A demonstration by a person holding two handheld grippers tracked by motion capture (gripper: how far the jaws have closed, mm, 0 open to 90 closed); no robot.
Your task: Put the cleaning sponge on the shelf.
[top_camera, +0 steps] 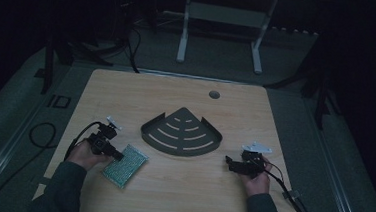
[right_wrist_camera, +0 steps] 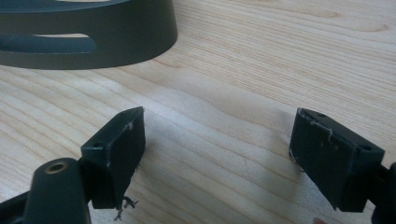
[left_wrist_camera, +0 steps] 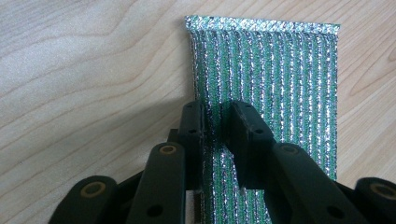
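Note:
A green and silver striped scouring pad [top_camera: 125,165] lies flat on the wooden table at the front left. My left gripper [top_camera: 117,155] comes down on the pad's near left part. In the left gripper view the jaws of that gripper [left_wrist_camera: 214,109] stand close together, pinching a narrow strip of the pad [left_wrist_camera: 275,74] between them. A dark grey fan-shaped slotted tray [top_camera: 213,143] sits mid-table. My right gripper [top_camera: 228,161] rests low at the front right, pointing left toward the tray. In the right gripper view, that gripper [right_wrist_camera: 217,135] stands wide open over bare wood, with the tray's curved wall [right_wrist_camera: 116,37] beyond it.
A round cable hole [top_camera: 214,94] sits near the table's far edge. Cables trail from both grippers off the front corners. A white desk frame [top_camera: 222,18] stands on the floor behind the table. The room around is dark.

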